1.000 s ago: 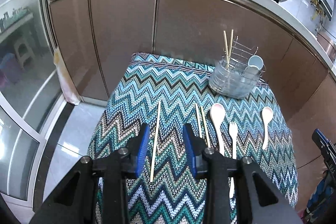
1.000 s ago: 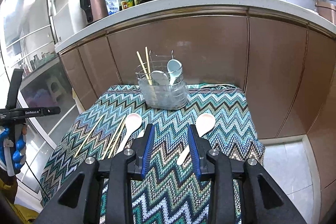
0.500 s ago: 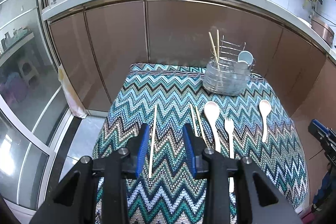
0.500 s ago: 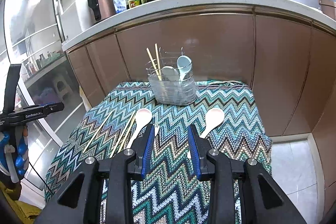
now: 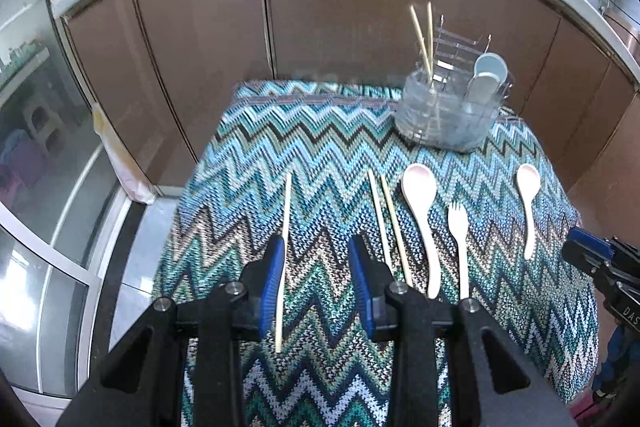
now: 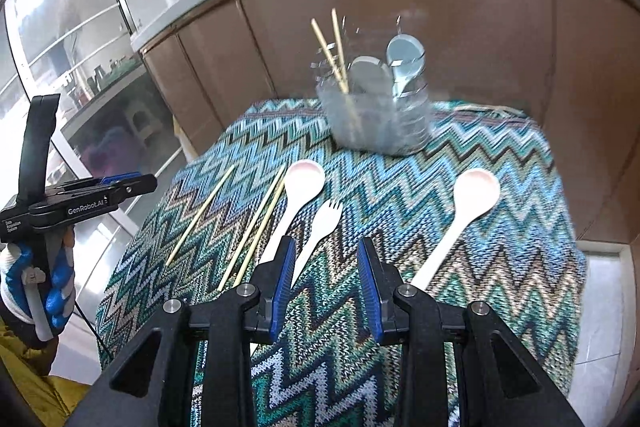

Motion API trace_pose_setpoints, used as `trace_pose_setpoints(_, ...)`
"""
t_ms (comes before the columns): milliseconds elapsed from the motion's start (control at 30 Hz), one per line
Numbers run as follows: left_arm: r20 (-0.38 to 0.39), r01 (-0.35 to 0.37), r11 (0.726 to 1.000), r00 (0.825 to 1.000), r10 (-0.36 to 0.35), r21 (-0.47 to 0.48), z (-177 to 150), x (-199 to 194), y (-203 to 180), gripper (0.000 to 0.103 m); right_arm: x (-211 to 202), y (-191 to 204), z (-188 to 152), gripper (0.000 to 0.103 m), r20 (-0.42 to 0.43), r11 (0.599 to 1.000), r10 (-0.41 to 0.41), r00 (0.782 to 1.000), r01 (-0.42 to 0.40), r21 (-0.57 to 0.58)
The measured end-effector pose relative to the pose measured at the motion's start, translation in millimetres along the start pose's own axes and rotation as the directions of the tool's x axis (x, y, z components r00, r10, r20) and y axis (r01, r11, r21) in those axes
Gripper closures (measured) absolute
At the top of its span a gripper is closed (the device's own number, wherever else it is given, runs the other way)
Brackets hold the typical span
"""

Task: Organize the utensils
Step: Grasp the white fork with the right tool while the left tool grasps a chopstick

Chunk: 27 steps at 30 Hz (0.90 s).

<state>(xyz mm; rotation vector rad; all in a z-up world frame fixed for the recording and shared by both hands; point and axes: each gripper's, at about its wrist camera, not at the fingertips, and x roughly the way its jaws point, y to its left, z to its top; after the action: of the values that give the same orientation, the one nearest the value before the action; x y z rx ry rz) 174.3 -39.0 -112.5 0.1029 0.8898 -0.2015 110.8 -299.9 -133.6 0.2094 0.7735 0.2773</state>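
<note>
On the zigzag cloth (image 5: 320, 155) lie a single chopstick (image 5: 285, 227), a chopstick pair (image 5: 384, 223), a pale spoon (image 5: 420, 211), a white fork (image 5: 460, 239) and a second spoon (image 5: 528, 203). A clear wire-framed holder (image 5: 452, 111) at the back holds two chopsticks and blue spoons. My left gripper (image 5: 316, 247) hovers open over the cloth, its left finger above the single chopstick. My right gripper (image 6: 326, 247) hovers open, with the fork (image 6: 320, 231) by its left finger and the second spoon (image 6: 460, 219) to its right. Neither gripper holds anything.
Brown cabinet doors (image 5: 340, 19) under a white counter stand right behind the table. Glass doors (image 5: 48, 167) and tiled floor lie to the left. The cloth hangs over the table edges. A gloved hand (image 6: 36, 279) holds the left gripper at the table's left side.
Both grippers have come lower and nearer to the cloth and tipped further down. The utensils look larger, and the pans on the counter have slid out of the top of both views.
</note>
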Motion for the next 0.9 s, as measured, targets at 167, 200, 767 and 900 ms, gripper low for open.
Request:
trace_pose_setpoints(167, -0.122, 0.071, 0.997, 0.99, -0.073, -0.017, 6.1, 35.9, 2.6, 0.072, 31.8, -3.8, 6.9, 0.071, -0.09, 0.999, 0.042, 0.995, -0.04, 0.027)
trace_pose_setpoints(200, -0.149, 0.092, 0.995, 0.984, -0.096, -0.028, 7.1, 42.9, 3.2, 0.072, 40.1, -3.3, 8.6, 0.071, -0.117, 0.998, 0.054, 0.992, -0.051, 0.032)
trace_pose_setpoints(767, -0.394, 0.203, 0.979, 0.901, -0.183, 0.01, 42.8, 122.7, -24.9, 0.079, 115.2, 20.2, 18.9, 0.071, -0.341, 0.998, 0.063, 0.938, -0.068, -0.001)
trace_pose_setpoints(900, -0.431, 0.209, 0.978, 0.882, -0.19, -0.003, 48.4, 134.6, -29.1, 0.082, 119.9, 21.8, 21.6, 0.073, -0.353, 0.998, 0.057, 0.934, -0.064, -0.009)
